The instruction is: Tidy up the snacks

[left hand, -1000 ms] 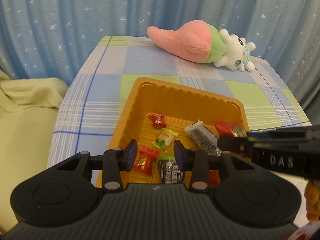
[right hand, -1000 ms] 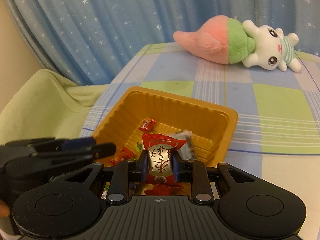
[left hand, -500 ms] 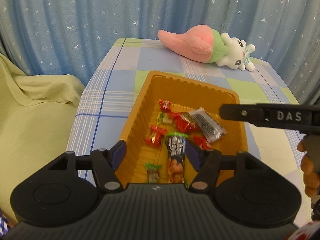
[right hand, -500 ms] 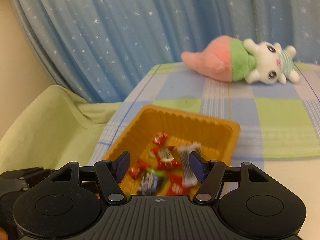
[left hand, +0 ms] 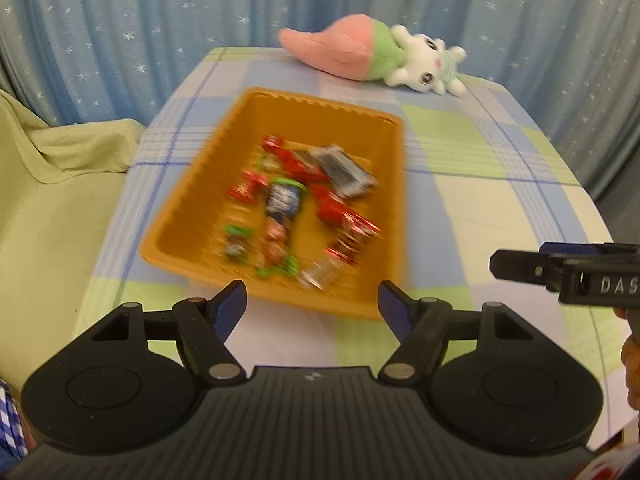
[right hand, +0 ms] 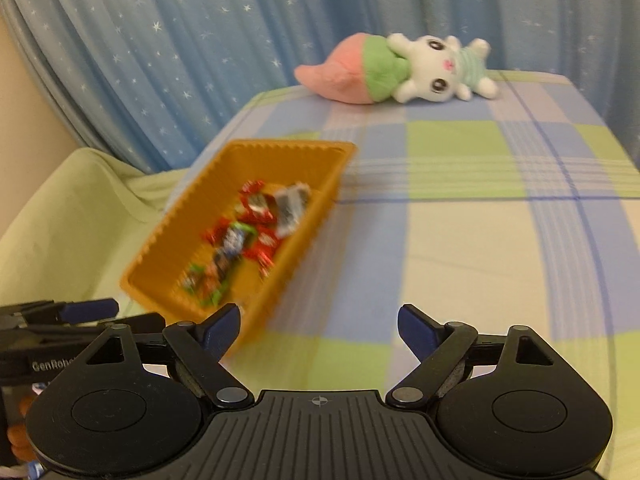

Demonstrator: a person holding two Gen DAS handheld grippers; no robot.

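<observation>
Writing: "DAS" on right gripper [left hand: 516, 266]; "GenRobo…" on left gripper [left hand: 312, 304].
Tray [left hand: 192, 196]: orange, long axis toward plush toy [left hand: 372, 58].
Snacks [left hand: 296, 216]: inside tray, blurred, perhaps 10.
Claws: both spread wide, empty.

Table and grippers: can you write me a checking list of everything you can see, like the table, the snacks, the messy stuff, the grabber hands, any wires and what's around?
Surface: table under a blue, green and cream checked cloth.
Job's things: orange tray holding a blurred heap of wrapped snacks, mostly red, some green and silver. No snacks seen on the cloth outside the tray.
Clutter: plush toy, pink, green and white, lying on its side at the far edge.
Grippers: left gripper open, holding nothing, short of the tray's near rim. Right gripper open, holding nothing, over the cloth beside the tray.
Cables: nothing seen.
Surroundings: blue star-print curtain behind; pale green fabric beside the table.
</observation>
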